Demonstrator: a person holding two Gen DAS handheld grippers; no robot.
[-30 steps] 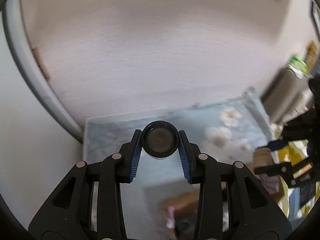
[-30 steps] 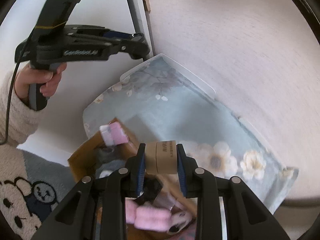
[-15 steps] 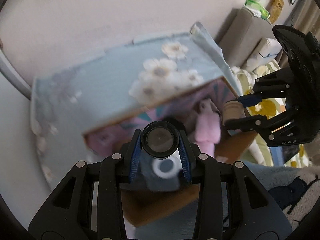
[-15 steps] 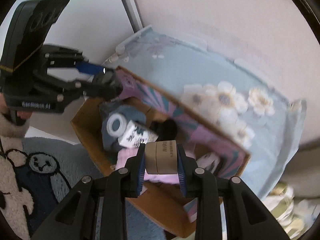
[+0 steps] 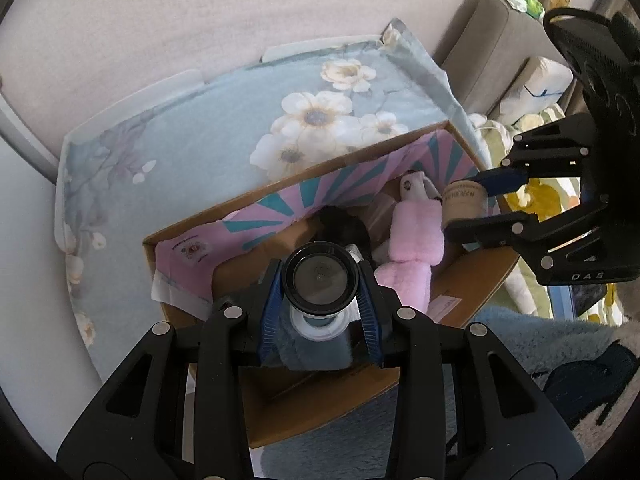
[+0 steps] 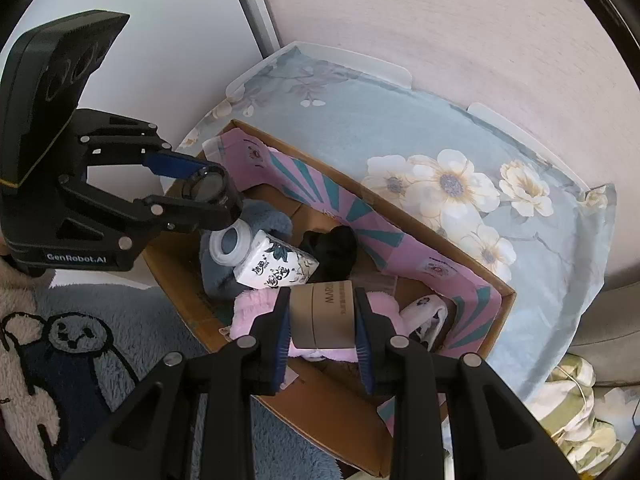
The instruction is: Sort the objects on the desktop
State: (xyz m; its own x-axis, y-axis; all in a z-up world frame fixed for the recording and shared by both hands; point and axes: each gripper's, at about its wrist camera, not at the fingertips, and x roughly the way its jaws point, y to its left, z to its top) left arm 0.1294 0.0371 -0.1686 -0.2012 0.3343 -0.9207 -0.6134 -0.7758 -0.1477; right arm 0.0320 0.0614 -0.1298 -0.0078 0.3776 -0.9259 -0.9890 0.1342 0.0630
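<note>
My left gripper (image 5: 319, 284) is shut on a round black-rimmed jar (image 5: 319, 278) and holds it above the open cardboard box (image 5: 344, 392). It also shows in the right wrist view (image 6: 206, 190). My right gripper (image 6: 322, 316) is shut on a tan cylindrical tub (image 6: 323, 314) above the same box (image 6: 344, 396), seen from the left wrist too (image 5: 464, 200). In the box lie a pink plush item (image 5: 414, 240), a grey-blue plush item (image 6: 262, 220), a white patterned bottle (image 6: 266, 260) and a black item (image 6: 334, 246).
The box stands on the floor against a low table under a blue floral cloth (image 6: 440, 128). A grey-blue rug with a bear pattern (image 6: 68, 344) lies in front. A wall (image 6: 440, 12) is behind the table. A grey sofa (image 5: 492, 44) and bedding (image 6: 572, 412) are to the right.
Both grippers have swung down from over the floral cloth to above the box, each keeping its object. The box contents have come into view.
</note>
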